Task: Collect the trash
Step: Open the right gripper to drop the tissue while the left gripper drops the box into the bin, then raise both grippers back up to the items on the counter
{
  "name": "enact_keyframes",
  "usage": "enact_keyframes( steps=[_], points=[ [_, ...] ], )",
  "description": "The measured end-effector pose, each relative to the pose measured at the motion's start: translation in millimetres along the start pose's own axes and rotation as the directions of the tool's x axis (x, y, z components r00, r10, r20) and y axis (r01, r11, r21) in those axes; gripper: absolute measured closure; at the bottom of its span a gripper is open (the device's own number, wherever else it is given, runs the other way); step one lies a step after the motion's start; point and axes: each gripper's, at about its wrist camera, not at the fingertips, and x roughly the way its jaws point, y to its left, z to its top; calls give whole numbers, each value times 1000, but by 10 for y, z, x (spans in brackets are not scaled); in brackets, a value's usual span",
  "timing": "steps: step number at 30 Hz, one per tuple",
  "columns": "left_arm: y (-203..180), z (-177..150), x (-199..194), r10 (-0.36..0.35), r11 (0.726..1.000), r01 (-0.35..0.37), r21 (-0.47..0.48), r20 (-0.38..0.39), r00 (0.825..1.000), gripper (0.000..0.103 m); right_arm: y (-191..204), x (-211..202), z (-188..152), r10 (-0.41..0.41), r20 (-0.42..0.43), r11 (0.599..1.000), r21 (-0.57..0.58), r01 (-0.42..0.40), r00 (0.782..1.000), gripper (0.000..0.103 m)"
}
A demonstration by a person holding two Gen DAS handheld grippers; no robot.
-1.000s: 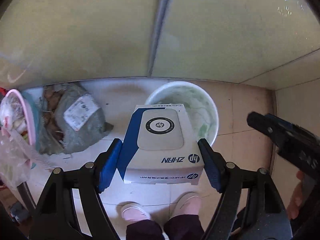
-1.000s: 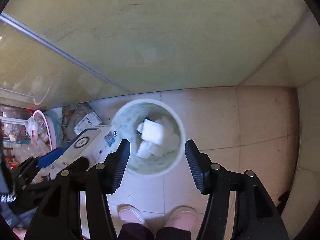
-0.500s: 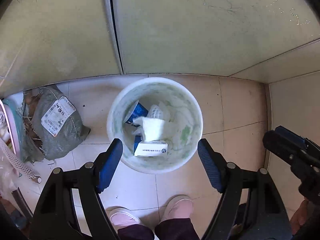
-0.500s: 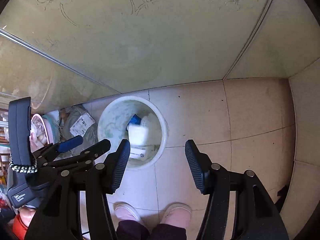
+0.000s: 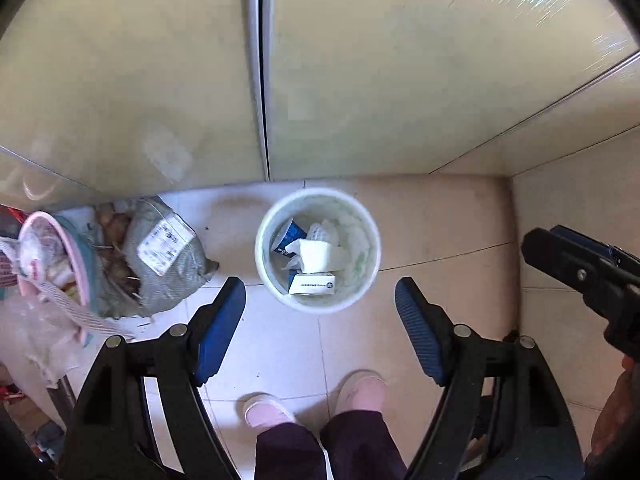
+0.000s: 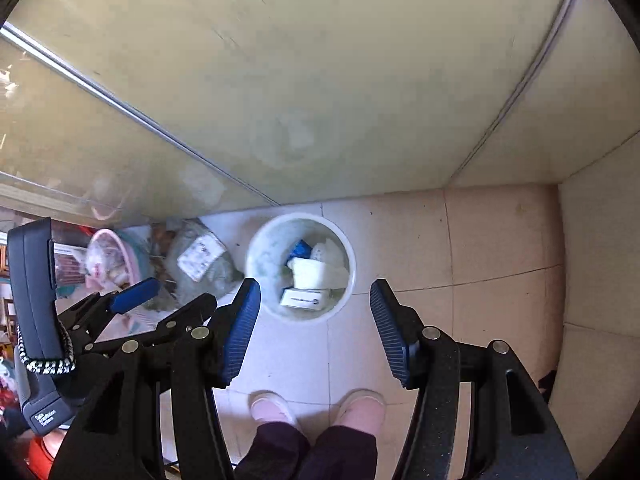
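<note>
A round white trash bin (image 5: 264, 264) (image 6: 256, 268) stands on the tiled floor by the wall. Inside it lie a white and blue box (image 5: 313, 284) (image 6: 305, 298), crumpled white paper (image 5: 320, 254) (image 6: 314, 270) and a blue wrapper (image 5: 291, 234). My left gripper (image 5: 320, 300) (image 6: 160, 294) hangs open high above the bin with nothing between its blue pads. My right gripper (image 6: 315, 308) is open and empty too, also above the bin; one black finger of it shows at the right edge (image 5: 576, 264) of the left wrist view.
A grey sack with a white label (image 5: 164, 264) (image 6: 200, 264) lies left of the bin. A pink basket (image 5: 52, 256) (image 6: 112, 256) of scraps and plastic stands further left. The person's pink slippers (image 5: 360, 394) (image 6: 360, 408) stand on the tiles below the grippers. Yellowish wall panels rise behind.
The white and blue box left my left gripper and now lies in the bin. Both grippers rose, so the bin looks smaller.
</note>
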Motion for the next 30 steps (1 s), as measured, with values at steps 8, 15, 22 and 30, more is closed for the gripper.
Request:
enact_keyframes(
  steps=[8, 15, 22, 30],
  points=[
    [-84, 111, -1766, 9, 998, -17, 58, 135, 991, 27, 575, -1503, 123, -19, 104, 998, -56, 25, 994, 50],
    [-151, 160, -3220, 36, 986, -83, 146, 298, 954, 26, 978, -2676, 120, -44, 241, 997, -48, 57, 970, 50],
    [-215, 169, -4188, 87, 962, -195, 193, 458, 884, 20, 1141, -3439, 76, -71, 373, 997, 35, 63, 925, 46],
    [-180, 435, -4812, 27, 974, -142, 178, 528, 849, 16, 1311, -4043, 274, -110, 470, 994, 53, 96, 876, 46]
  ],
)
